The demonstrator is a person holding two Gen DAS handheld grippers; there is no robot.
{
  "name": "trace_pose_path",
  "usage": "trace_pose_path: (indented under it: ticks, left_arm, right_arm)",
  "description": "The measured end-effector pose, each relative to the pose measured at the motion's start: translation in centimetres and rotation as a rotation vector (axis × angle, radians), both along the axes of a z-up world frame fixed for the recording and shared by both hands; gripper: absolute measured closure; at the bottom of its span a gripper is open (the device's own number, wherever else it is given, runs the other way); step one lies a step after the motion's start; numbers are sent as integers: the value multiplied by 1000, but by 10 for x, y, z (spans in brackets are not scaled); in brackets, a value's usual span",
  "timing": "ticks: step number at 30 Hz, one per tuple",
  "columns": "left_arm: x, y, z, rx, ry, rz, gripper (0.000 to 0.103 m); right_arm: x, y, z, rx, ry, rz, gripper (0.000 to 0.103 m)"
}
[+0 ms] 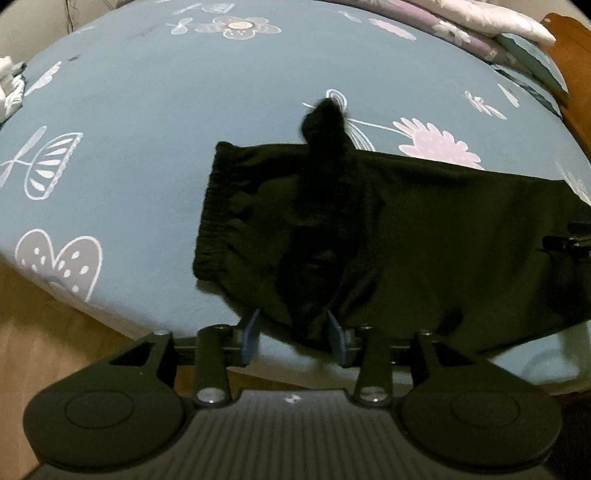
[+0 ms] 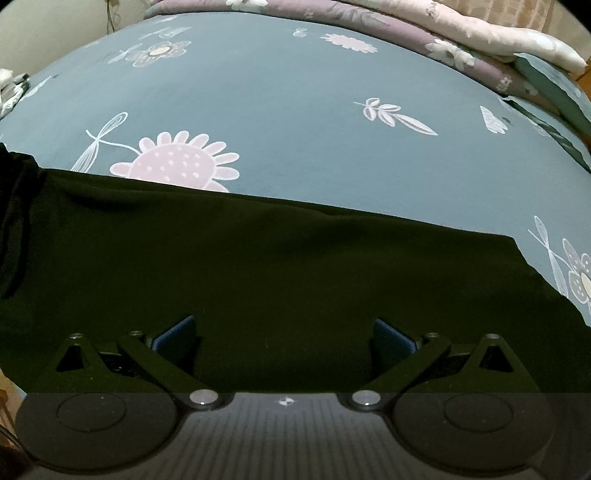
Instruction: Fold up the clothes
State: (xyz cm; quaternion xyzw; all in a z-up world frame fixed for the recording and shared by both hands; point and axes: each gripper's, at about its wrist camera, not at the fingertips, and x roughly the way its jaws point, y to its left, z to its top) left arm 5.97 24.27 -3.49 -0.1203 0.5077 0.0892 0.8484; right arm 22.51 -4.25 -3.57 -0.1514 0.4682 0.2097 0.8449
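A black garment (image 1: 424,221) with a gathered elastic band (image 1: 208,225) at its left end lies flat across the near part of the bed. A darker bunched strip of it (image 1: 325,147) runs from the far edge toward me. My left gripper (image 1: 293,334) hovers at the garment's near edge, its blue pads (image 1: 251,332) apart, with the end of that bunched fold loose between them. In the right wrist view the same black cloth (image 2: 295,266) fills the foreground. My right gripper (image 2: 284,338) stands wide open just above it, nothing pinched. Its dark tip (image 1: 569,242) shows at the left view's right edge.
The bed wears a blue-grey sheet (image 1: 147,110) printed with flowers and leaves. Folded quilts (image 2: 424,33) are stacked along the back right. A pile of white cloth (image 1: 9,88) sits at the far left edge. Wooden floor (image 1: 44,332) shows beyond the bed's near left edge.
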Motion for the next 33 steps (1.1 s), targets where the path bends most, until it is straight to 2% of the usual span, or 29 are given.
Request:
trace_pose_path:
  ticks: [2, 6, 9, 11, 14, 16, 22, 26, 29, 30, 31, 33]
  left_arm:
    - [-3, 0, 7, 3, -26, 1, 62]
    - [1, 8, 26, 44, -97, -3, 54]
    - [13, 21, 31, 74, -138, -8, 54]
    - [24, 30, 30, 89, -159, -6, 61]
    - [41, 40, 20, 59, -180, -8, 63]
    - [48, 47, 13, 37, -188, -6, 69]
    - [60, 61, -5, -20, -186, -15, 69]
    - [68, 62, -13, -55, -180, -53, 69]
    - [75, 59, -18, -52, -171, -86, 69]
    - [76, 60, -19, -56, -171, -86, 71]
    - [78, 60, -20, -60, -171, -87, 83]
    - [78, 61, -19, -64, -184, -86, 91]
  right_arm:
    - [1, 1, 0, -4, 1, 9, 0]
    - [2, 3, 1, -6, -9, 14, 0]
    - [1, 2, 6, -4, -26, 3, 0]
    - [0, 2, 9, -4, -35, -8, 0]
    - [-3, 1, 11, -12, -42, -29, 0]
    - [-5, 1, 12, -21, -42, -41, 0]
    - [-14, 4, 13, -45, -44, -69, 0]
    - [-19, 7, 14, -54, -48, -80, 0]
    - [-20, 8, 14, -58, -51, -87, 0]
    - [-21, 9, 14, -58, -52, -89, 0]
    - [-21, 10, 15, -59, -53, -91, 0]
    - [-21, 11, 16, -64, -59, -92, 0]
